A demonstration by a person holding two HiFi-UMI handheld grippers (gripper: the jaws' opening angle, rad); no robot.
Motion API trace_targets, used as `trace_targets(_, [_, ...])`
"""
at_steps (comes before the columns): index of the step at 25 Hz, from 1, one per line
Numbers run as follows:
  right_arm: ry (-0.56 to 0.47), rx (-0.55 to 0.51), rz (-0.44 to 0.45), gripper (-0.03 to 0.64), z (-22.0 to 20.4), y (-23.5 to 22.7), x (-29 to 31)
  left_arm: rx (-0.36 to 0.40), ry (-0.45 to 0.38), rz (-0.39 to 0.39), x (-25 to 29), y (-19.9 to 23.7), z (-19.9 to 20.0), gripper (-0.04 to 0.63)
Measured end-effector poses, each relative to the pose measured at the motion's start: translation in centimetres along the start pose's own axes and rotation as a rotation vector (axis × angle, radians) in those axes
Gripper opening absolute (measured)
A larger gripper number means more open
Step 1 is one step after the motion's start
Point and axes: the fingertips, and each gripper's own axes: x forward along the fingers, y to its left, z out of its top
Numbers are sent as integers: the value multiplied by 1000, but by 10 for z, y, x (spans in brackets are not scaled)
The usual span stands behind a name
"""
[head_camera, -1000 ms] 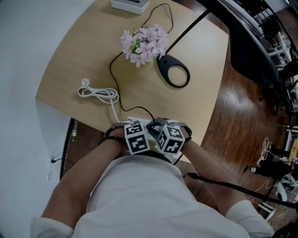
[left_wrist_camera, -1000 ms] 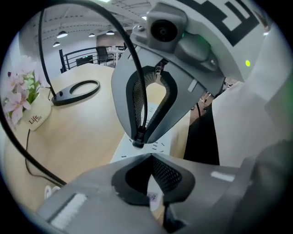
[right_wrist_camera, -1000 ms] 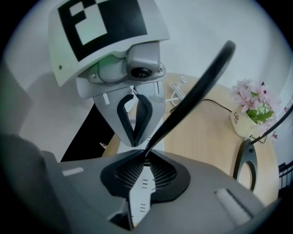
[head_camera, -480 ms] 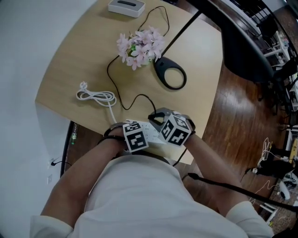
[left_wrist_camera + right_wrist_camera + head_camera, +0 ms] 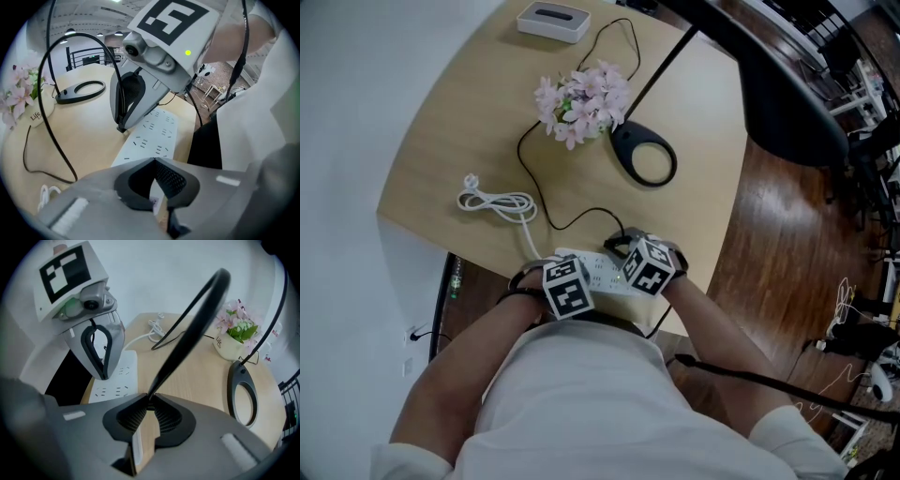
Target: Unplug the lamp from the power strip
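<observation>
A white power strip (image 5: 598, 273) lies at the table's near edge. My left gripper (image 5: 157, 188) is shut on its near end, and its sockets (image 5: 152, 136) run away from the jaws. My right gripper (image 5: 149, 414) hangs just above the strip (image 5: 115, 380) with the end of the lamp's black cord (image 5: 187, 319) pinched between its pads. Those jaws are opening slightly, and the cord end is still between them and clear of the sockets. The cord loops back across the table to the lamp's black ring base (image 5: 644, 159).
A pot of pink flowers (image 5: 581, 98) stands beside the lamp base. The strip's coiled white cord (image 5: 497, 202) lies at the left, and a white box (image 5: 553, 21) at the far edge. The table edge and wooden floor (image 5: 787, 234) lie to the right.
My right gripper has moved right and away from the left one, taking the black cord end off the strip. More of the white strip shows between the two grippers. The left gripper stays put.
</observation>
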Motion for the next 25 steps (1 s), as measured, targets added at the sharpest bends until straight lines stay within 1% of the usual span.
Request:
trace_targets(4, [-21,66,-20,88,-2,-2,-1,-75,-103,-7,-15,-3,6,6])
trace_targets(7, [-26,141,-55,97,-7,-8,-4,-93,-170,9,-34,-4,7,6])
trace_targets(9, [-28,201,-90,124,-12,-12,-7,-103,-214,17,-49,-6,3,6])
trace_targets(11, [-26,269,-125,142,-20,-12,-12,-109,-256,29,-68,-9,-4,6])
trace_targets(13, [-22,334,-170,144,-27,-11,-20,-111,-292,48,-86,-11,-15,6])
trace_targets(17, [-45,423,-265,150,-31,-7,-39,-146,-366,92,-121,-12,-47,6])
trace_targets(19, [-66,460,-310,150,-30,4,-51,-167,-407,107,-138,-17,-64,6])
trace_targets(21, [-96,497,-355,150,-28,23,-66,-170,-452,137,-155,-24,-81,6])
trace_targets(24, [-180,578,-405,151,-17,68,-90,-153,-523,185,-178,-39,-104,6])
trace_targets(25, [-211,607,-417,170,-12,87,-98,-148,-544,187,-183,-46,-112,6])
